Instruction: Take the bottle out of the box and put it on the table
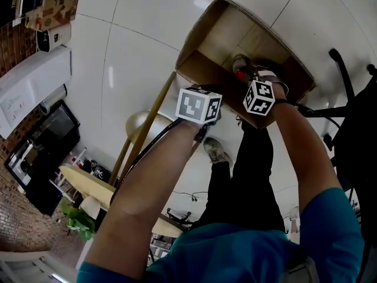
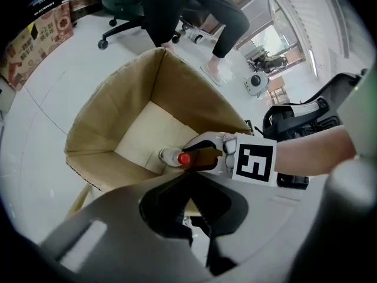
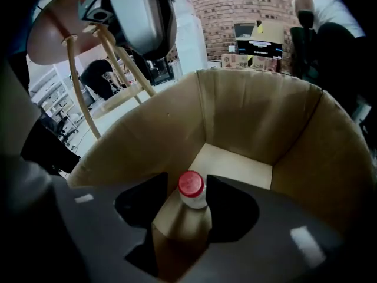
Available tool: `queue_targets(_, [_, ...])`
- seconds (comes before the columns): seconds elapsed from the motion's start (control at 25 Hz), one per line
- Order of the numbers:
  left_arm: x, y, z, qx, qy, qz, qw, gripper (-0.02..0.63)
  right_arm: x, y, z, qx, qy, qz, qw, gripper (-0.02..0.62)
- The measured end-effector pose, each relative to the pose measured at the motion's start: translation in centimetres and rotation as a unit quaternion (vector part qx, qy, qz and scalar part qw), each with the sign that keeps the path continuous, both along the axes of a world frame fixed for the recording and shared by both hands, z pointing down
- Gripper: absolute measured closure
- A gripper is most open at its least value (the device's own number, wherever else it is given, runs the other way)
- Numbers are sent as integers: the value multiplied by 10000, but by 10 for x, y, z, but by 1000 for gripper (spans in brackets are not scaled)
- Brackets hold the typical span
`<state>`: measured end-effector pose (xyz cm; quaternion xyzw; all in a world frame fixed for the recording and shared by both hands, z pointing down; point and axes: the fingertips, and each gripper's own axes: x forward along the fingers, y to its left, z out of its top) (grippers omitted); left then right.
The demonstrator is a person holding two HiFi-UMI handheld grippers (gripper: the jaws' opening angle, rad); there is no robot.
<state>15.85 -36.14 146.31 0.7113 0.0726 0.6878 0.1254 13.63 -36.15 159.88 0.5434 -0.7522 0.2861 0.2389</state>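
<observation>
An open cardboard box (image 1: 212, 40) stands on the white floor. Inside it is a bottle (image 3: 191, 202) of amber liquid with a clear neck and a red cap (image 2: 184, 158), and it leans toward the near wall. My right gripper (image 3: 191, 193) reaches down into the box, open, one jaw on each side of the bottle's neck and shoulder. Its marker cube (image 1: 259, 97) shows at the box's near rim. My left gripper (image 2: 191, 229) hangs just outside that rim, its jaws close together with nothing between them. Its cube (image 1: 199, 105) sits left of the right one.
A wooden stool (image 1: 141, 134) with slanted legs stands left of the box. A black office chair (image 1: 347, 93) is at its right. A person in black trousers (image 2: 177, 5) stands behind the box. Stacked cartons (image 1: 53, 5) sit by a brick wall.
</observation>
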Motion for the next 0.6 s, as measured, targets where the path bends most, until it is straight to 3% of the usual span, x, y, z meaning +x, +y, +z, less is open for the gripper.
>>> queue_targets(0.2, [-20,-2,28,37,-103,-26,9999,606,-15,-10,12,148,257,84,9995,391])
queue_targets(0.48, [-6,-10,20,-112,-81,-133,9998,606,1,-17,0,150,382,271,9988,388])
queue_targets(0.6, [-6,-11,23,-147,-10,-174,9997,606,-11,-16,15,-25,396,29,9992,370])
